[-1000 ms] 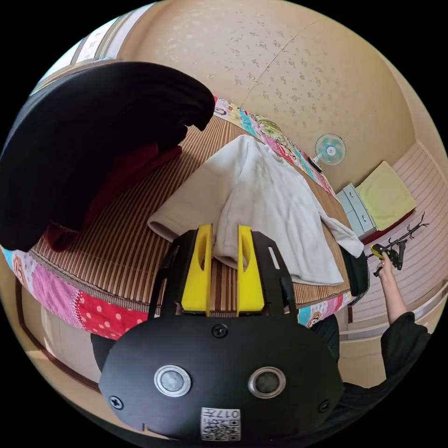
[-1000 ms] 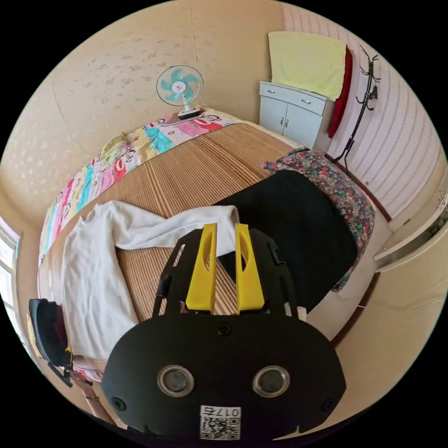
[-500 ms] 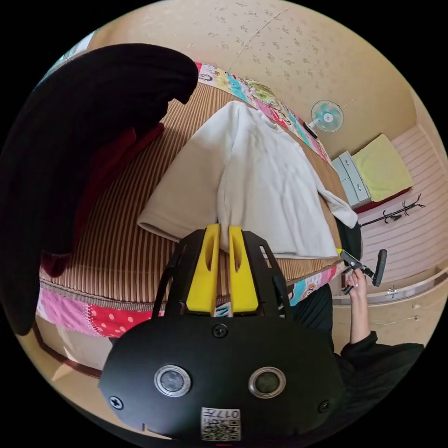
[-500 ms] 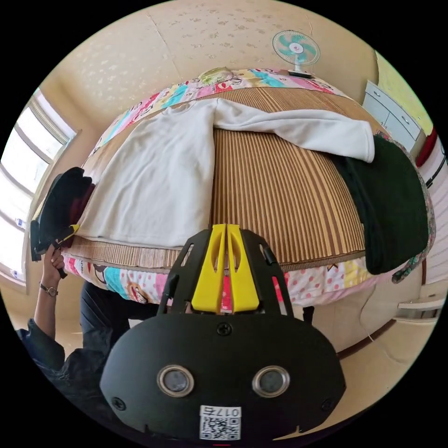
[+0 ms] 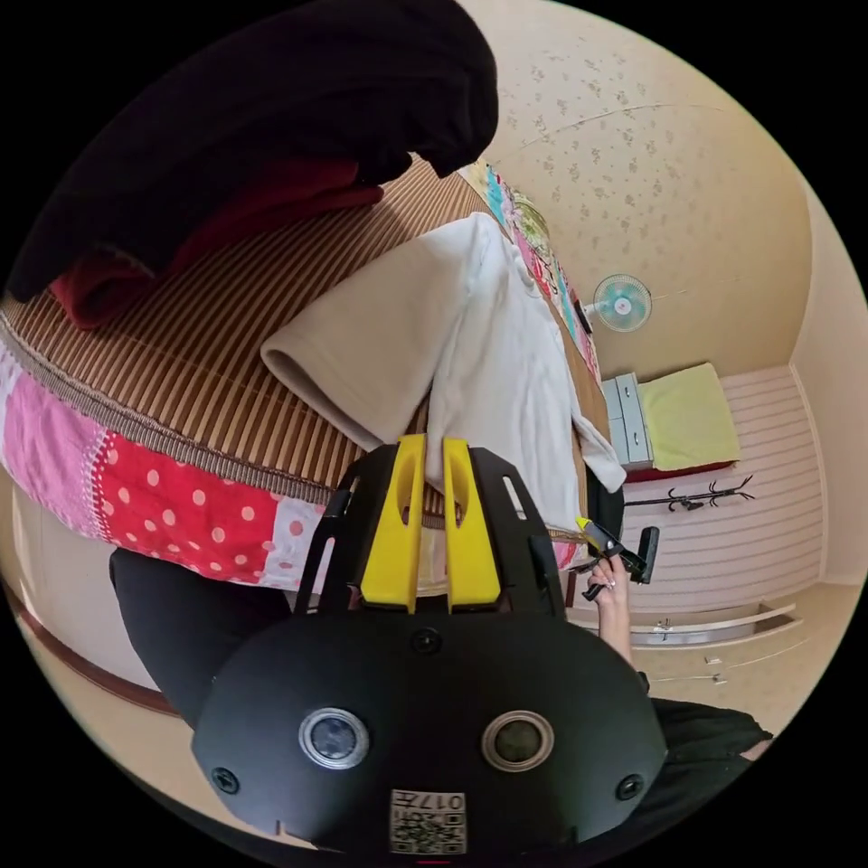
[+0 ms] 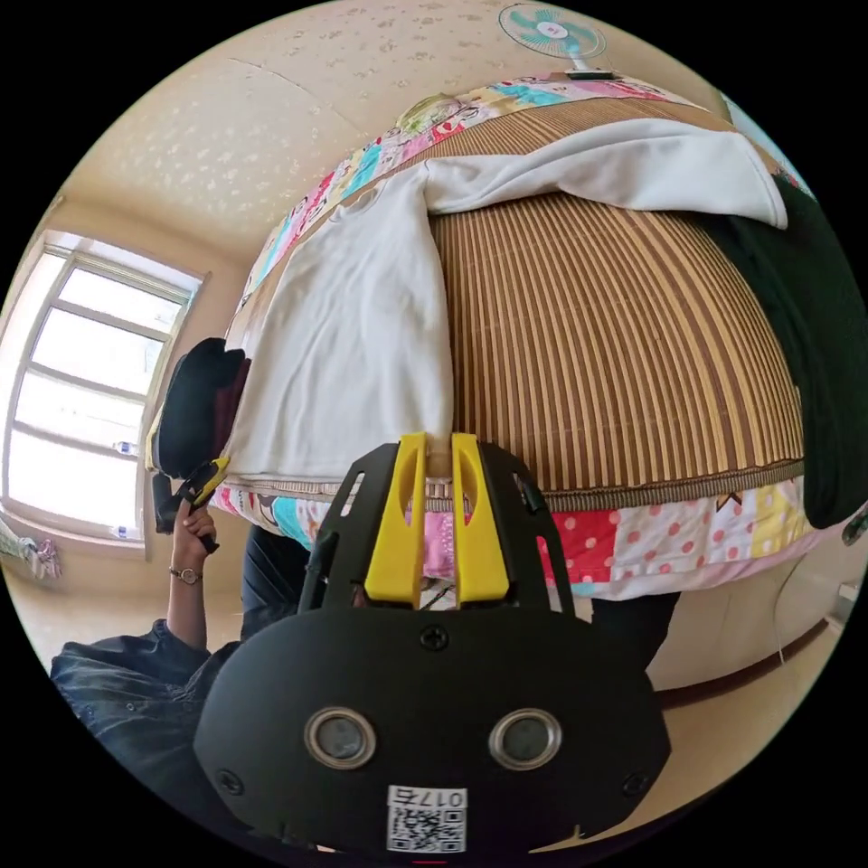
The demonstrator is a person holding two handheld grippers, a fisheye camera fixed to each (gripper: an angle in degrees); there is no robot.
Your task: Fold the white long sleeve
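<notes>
- We count one white shirt (image 5: 506,380) on the mat.
- We count two grippers: the left gripper (image 5: 425,452) and the right gripper (image 6: 438,449).
- We count one fan (image 6: 551,27).
- We count one black garment (image 5: 271,108) over one red garment (image 5: 208,226).
- We count one cabinet (image 5: 628,420).
- We count one coat stand (image 5: 696,495).
- We count one window (image 6: 81,380).
</notes>
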